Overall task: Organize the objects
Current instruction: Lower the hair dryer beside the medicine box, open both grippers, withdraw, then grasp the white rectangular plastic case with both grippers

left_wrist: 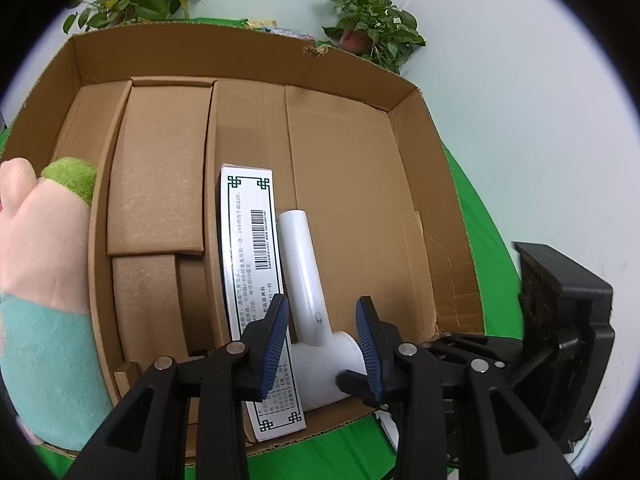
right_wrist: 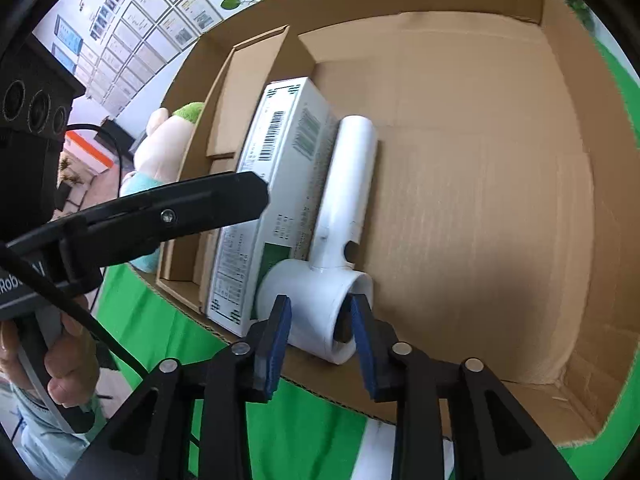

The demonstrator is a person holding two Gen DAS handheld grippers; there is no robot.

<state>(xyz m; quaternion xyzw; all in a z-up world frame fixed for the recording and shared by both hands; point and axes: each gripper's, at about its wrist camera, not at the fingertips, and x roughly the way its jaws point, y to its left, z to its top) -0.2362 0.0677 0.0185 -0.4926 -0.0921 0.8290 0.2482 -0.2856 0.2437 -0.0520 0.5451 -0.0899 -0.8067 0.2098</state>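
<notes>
A white hair dryer (left_wrist: 310, 312) lies in the open cardboard box (left_wrist: 360, 76), next to a white medicine carton (left_wrist: 250, 264). My left gripper (left_wrist: 323, 336) hovers open over the dryer's head, its blue pads apart and not touching it. In the right wrist view my right gripper (right_wrist: 320, 322) has its pads on either side of the dryer's barrel (right_wrist: 320, 304), closed onto it at the box's near edge. The medicine carton (right_wrist: 272, 200) lies left of the dryer handle. The left gripper's finger (right_wrist: 200, 208) crosses this view.
Brown cardboard inserts (left_wrist: 158, 168) fill the box's left part. A pink and teal plush toy (left_wrist: 40, 280) leans outside the left box wall. Green cloth (left_wrist: 480, 208) covers the table. Potted plants (left_wrist: 372, 24) stand behind. The box floor right of the dryer (right_wrist: 480, 200) is bare.
</notes>
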